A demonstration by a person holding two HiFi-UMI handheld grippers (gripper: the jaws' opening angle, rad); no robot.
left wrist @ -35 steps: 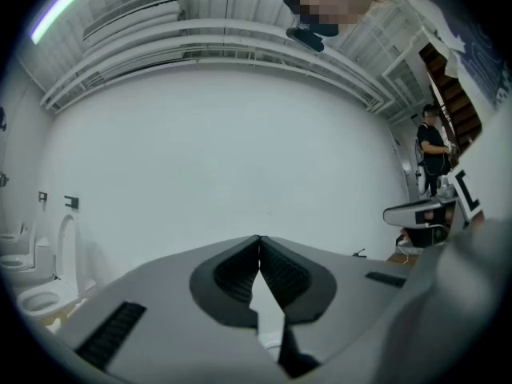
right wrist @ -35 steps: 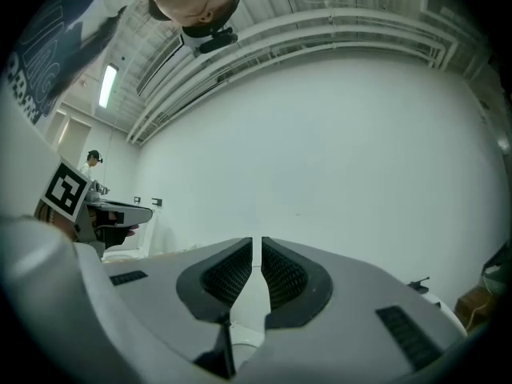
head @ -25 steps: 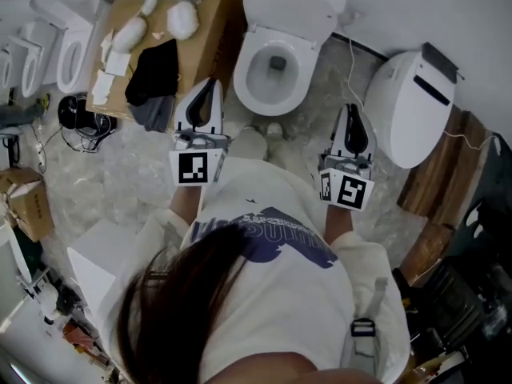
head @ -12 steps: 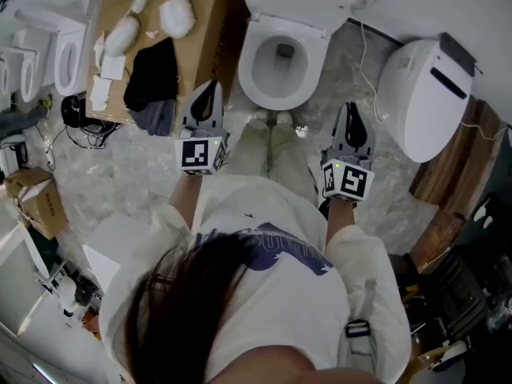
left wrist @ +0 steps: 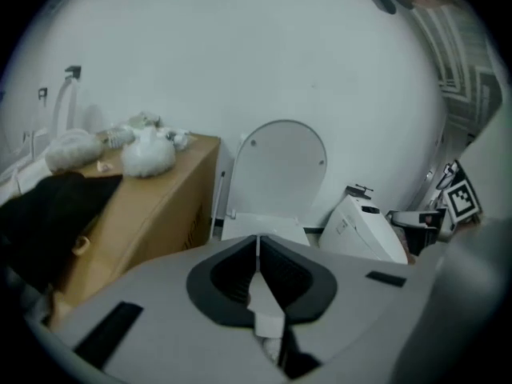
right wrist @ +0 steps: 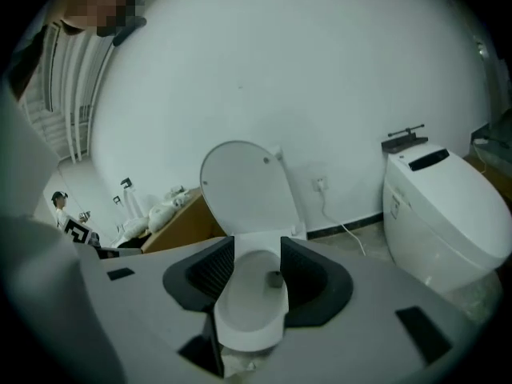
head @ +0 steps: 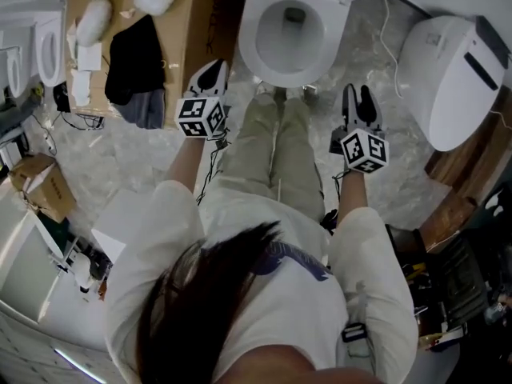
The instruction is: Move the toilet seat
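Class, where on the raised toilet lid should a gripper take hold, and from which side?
Probably its free top edge, approached from the front: the lid stands upright, hinged behind the bowl, so its thin upper rim is exposed.

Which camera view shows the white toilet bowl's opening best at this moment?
The head view: it looks straight down into the white toilet bowl, with nearly the whole rim visible. The right gripper view shows only a middle strip of it; the left gripper view shows just a flat piece of its rear rim.
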